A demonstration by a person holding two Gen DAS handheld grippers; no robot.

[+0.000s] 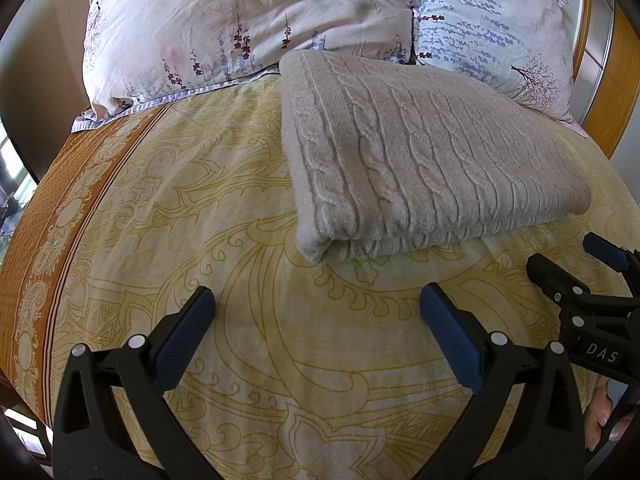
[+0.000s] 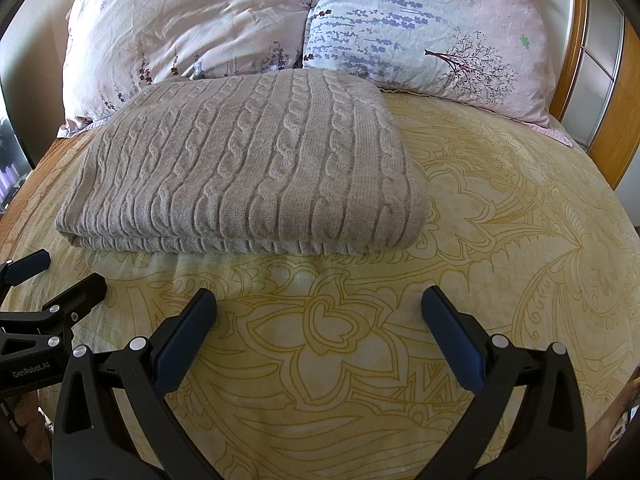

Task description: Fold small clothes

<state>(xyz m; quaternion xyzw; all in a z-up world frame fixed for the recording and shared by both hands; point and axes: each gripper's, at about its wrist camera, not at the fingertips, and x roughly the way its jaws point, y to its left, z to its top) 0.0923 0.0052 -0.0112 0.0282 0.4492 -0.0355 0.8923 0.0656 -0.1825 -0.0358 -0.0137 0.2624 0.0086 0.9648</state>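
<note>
With both the left gripper [image 1: 316, 312] and right gripper [image 2: 318, 312] spread wide and empty, the folded beige cable-knit sweater [image 2: 248, 160] mid-frame probably just needs its edges squared.

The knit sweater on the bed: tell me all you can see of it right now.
The sweater is beige-grey cable knit, looks soft and thick, with ribbing along its near edge. It lies folded into a flat, layered rectangle on the yellow patterned bedspread, its far edge at or against the two floral pillows. Nothing grips it: the left gripper and right gripper are both open, short of its near edge.
</note>
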